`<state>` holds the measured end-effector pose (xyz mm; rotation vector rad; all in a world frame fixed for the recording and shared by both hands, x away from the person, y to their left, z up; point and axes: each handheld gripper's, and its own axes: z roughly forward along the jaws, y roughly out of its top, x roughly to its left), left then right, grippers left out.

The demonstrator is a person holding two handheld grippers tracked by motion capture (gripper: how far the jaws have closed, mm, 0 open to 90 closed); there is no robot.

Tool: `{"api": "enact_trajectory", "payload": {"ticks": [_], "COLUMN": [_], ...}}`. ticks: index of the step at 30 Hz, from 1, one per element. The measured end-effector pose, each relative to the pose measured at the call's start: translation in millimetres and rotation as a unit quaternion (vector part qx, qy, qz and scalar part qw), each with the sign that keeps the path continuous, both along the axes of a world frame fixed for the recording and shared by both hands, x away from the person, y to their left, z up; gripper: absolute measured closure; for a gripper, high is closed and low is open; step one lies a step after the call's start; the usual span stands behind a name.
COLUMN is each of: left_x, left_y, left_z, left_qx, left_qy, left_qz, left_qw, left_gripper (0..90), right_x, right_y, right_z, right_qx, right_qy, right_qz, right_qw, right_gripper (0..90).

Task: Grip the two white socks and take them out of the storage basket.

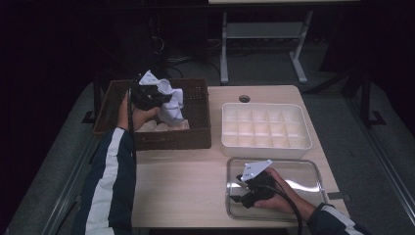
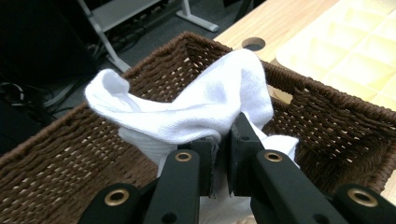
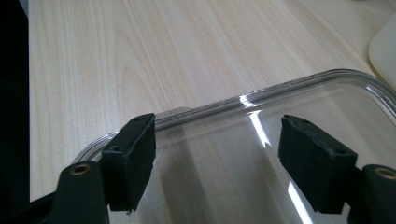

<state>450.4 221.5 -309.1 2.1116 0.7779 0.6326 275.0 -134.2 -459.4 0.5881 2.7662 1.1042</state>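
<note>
The left gripper (image 2: 223,154) pinches a white knitted cloth (image 2: 196,107), lifting it above the brown woven basket (image 2: 336,135). The right gripper (image 3: 217,163) rests spread over the clear glass tray (image 3: 280,91) on the bench. Next, I judge, the cloth needs carrying clear of the basket rim.

room: dark | floor (image 1: 264,63): grey | table (image 1: 186,181): light wood

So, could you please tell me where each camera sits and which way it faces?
High view: above the person's side, looking forward and down on the table; both forearms and tools show.
Left gripper view: on the left tool, facing into the wicker basket; its jaws pinch a white cloth.
Right gripper view: on the right tool, over the clear tray; jaws open.
Shared: the high and left gripper views both show the cloth and the basket.
</note>
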Motion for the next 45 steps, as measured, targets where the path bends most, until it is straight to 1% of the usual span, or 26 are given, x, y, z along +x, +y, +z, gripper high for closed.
{"api": "enact_trajectory", "payload": {"ticks": [5, 7, 8, 11, 12, 15, 17, 18, 19, 21, 25, 27, 28, 29, 30, 31, 32, 33, 34, 36, 37, 38, 39, 41, 43, 45], "left_x": [-8.0, -10.7, -12.6, -23.0, -26.1, -33.1, -41.0, -44.4, -50.0, -59.0, -79.8, -100.3, -100.3, -112.6, -112.6, -119.8, -133.8, -133.8, -139.0, -149.0, -156.3, -156.3, -160.3, -165.1, -167.3, -170.6], "left_y": [1.4, 2.6, 3.0, 6.3, 7.2, 8.4, 10.8, 11.0, 12.1, 13.3, 11.6, 9.7, 9.7, 9.7, 9.7, 9.0, 5.9, 5.9, 4.5, 1.7, -0.3, -0.3, -1.8, -4.3, -5.6, -10.1], "left_z": [5.0, 7.0, 8.7, 16.2, 17.8, 20.7, 25.2, 27.0, 31.2, 37.6, 47.8, 56.2, 56.2, 59.9, 59.9, 60.7, 57.4, 57.4, 54.2, 45.7, 36.6, 36.6, 28.6, 14.5, 1.0, -18.8], "left_qx": [-0.007, -0.019, -0.019, -0.033, -0.031, -0.031, -0.034, -0.041, -0.039, -0.049, -0.046, -0.047, -0.047, -0.056, -0.056, -0.059, -0.053, -0.053, -0.052, -0.049, -0.052, -0.052, -0.053, -0.046, -0.057, -0.045], "left_qy": [-0.010, -0.010, -0.012, -0.023, -0.024, -0.029, -0.037, -0.040, -0.046, -0.054, -0.066, -0.080, -0.080, -0.088, -0.088, -0.091, -0.091, -0.091, -0.087, -0.081, -0.072, -0.072, -0.062, -0.049, -0.025, -0.005], "left_qz": [-0.006, -0.008, -0.009, -0.011, -0.012, -0.013, -0.017, -0.016, -0.017, -0.026, -0.041, -0.059, -0.059, -0.072, -0.072, -0.079, -0.093, -0.093, -0.101, -0.113, -0.124, -0.124, -0.130, -0.136, -0.145, -0.155], "left_qw": [0.9999, 0.9997, 0.9997, 0.9991, 0.9991, 0.9990, 0.9986, 0.9982, 0.9980, 0.9970, 0.9959, 0.9940, 0.9940, 0.9919, 0.9919, 0.9910, 0.9901, 0.9901, 0.9897, 0.9891, 0.9883, 0.9883, 0.9882, 0.9884, 0.9874, 0.9868], "left_gripper": [82.9, 82.9, 82.9, 82.9, 83.0, 83.0, 83.0, 83.0, 83.0, 83.0, 83.0, 83.0, 83.0, 83.0, 83.0, 83.0, 83.0, 83.0, 83.0, 83.0, 82.9, 82.9, 82.9, 82.9, 82.9, 82.8], "right_x": [0.0, 0.3, 0.3, -0.5, -0.9, -0.4, -1.2, -1.6, -1.7, -1.3, -2.5, -2.8, -2.8, -3.1, -3.1, -3.1, -3.5, -4.7, -4.7, -4.9, -4.9, -4.9, -5.2, -6.2, -5.7, -6.2], "right_y": [0.0, -0.2, -0.2, 0.2, 0.5, -0.1, 0.2, 0.2, 0.3, 0.5, 1.4, 1.2, 1.2, 1.2, 1.2, 1.0, 1.2, 1.6, 1.6, 1.6, 2.1, 2.1, 2.4, 3.3, 3.5, 4.1], "right_z": [0.5, 0.5, 0.5, 0.9, 1.1, 1.6, 2.0, 2.5, 2.8, 2.6, 3.4, 3.8, 3.8, 4.0, 4.0, 4.4, 4.6, 5.3, 5.3, 5.8, 5.8, 5.8, 5.9, 6.0, 5.7, 5.9], "right_qx": [0.002, -0.001, -0.001, 0.002, 0.005, 0.004, 0.009, 0.010, 0.010, 0.009, 0.009, 0.011, 0.011, 0.011, 0.011, 0.009, 0.010, 0.013, 0.013, 0.014, 0.013, 0.013, 0.013, 0.015, 0.011, 0.012], "right_qy": [0.000, -0.006, -0.006, -0.004, -0.001, -0.007, -0.002, -0.001, -0.001, -0.002, -0.006, -0.007, -0.007, -0.007, -0.007, -0.012, -0.014, -0.011, -0.011, -0.013, -0.017, -0.017, -0.016, -0.013, -0.019, -0.018], "right_qz": [-0.002, 0.003, 0.003, 0.001, -0.001, 0.000, -0.003, -0.005, -0.006, -0.004, -0.002, -0.001, -0.001, 0.000, 0.000, 0.005, 0.005, 0.004, 0.004, 0.009, 0.012, 0.012, 0.011, 0.009, 0.015, 0.014], "right_qw": [1.0000, 1.0000, 1.0000, 1.0000, 1.0000, 1.0000, 0.9999, 0.9999, 0.9999, 0.9999, 0.9999, 0.9999, 0.9999, 0.9999, 0.9999, 0.9999, 0.9998, 0.9998, 0.9998, 0.9998, 0.9997, 0.9997, 0.9997, 0.9998, 0.9996, 0.9997], "right_gripper": [27.0, 27.0, 27.0, 27.0, 27.0, 27.0, 27.0, 27.1, 27.3, 27.8, 30.1, 31.2, 31.2, 34.2, 34.2, 35.9, 37.2, 37.6, 37.6, 39.4, 39.8, 39.8, 39.8, 39.8, 40.1, 42.2]}}
